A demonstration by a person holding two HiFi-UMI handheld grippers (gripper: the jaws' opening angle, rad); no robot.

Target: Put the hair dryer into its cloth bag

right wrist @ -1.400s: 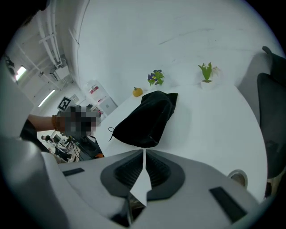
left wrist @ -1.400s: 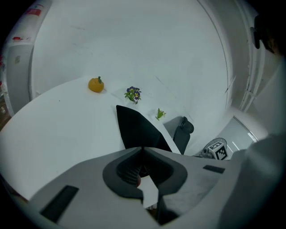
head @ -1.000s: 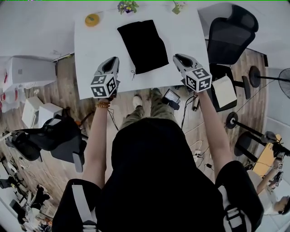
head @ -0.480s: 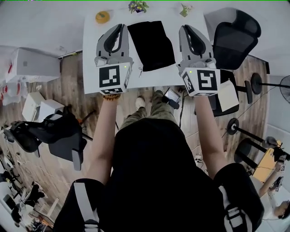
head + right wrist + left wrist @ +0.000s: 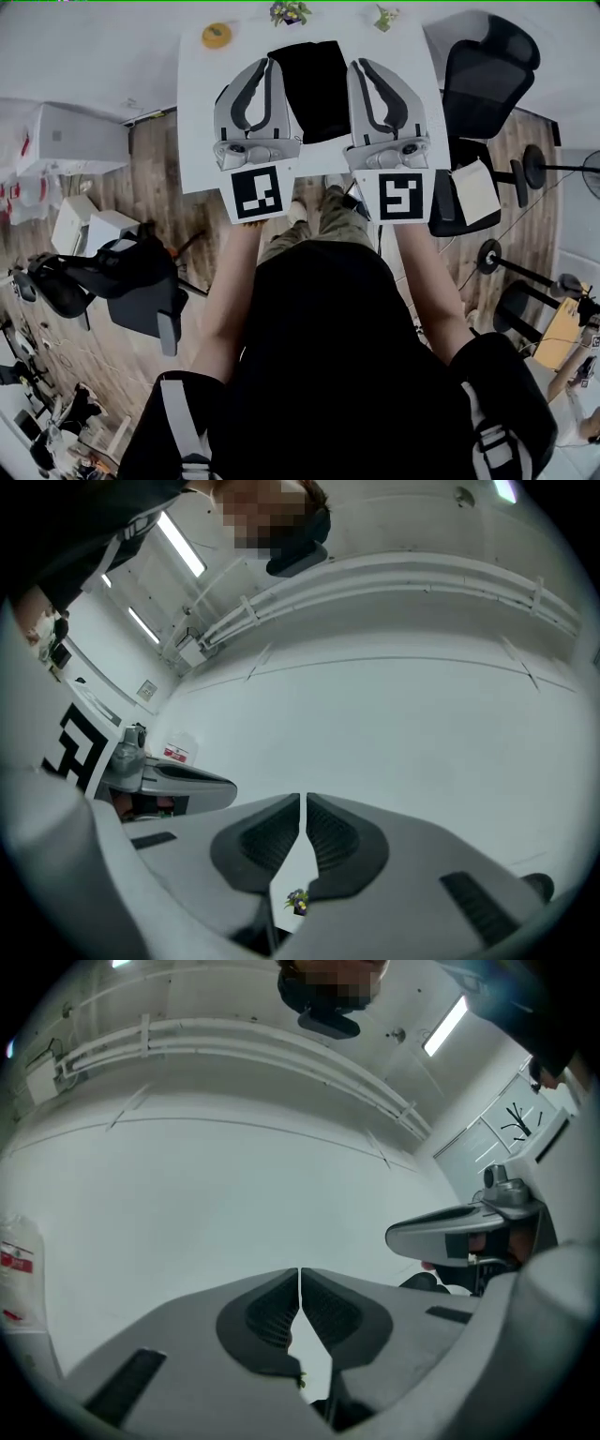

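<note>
1. Left gripper (image 5: 271, 66): jaws together with nothing between them, held above the left part of the table.
2. Right gripper (image 5: 359, 66): jaws together and empty, level with the left one.
3. Black cloth bag (image 5: 314, 80): lies flat on the white table (image 5: 202, 112) between the two grippers, which cover its side edges.
4. Far table edge: yellow round item (image 5: 217, 35) and two small potted plants (image 5: 290, 12).
5. Black office chair (image 5: 483, 70): stands right of the table.

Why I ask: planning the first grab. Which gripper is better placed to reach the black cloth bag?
Right, narrowly. Left gripper and right gripper flank the cloth bag, both aloft, shut, empty; the bag's near end slants toward the right one.
</note>
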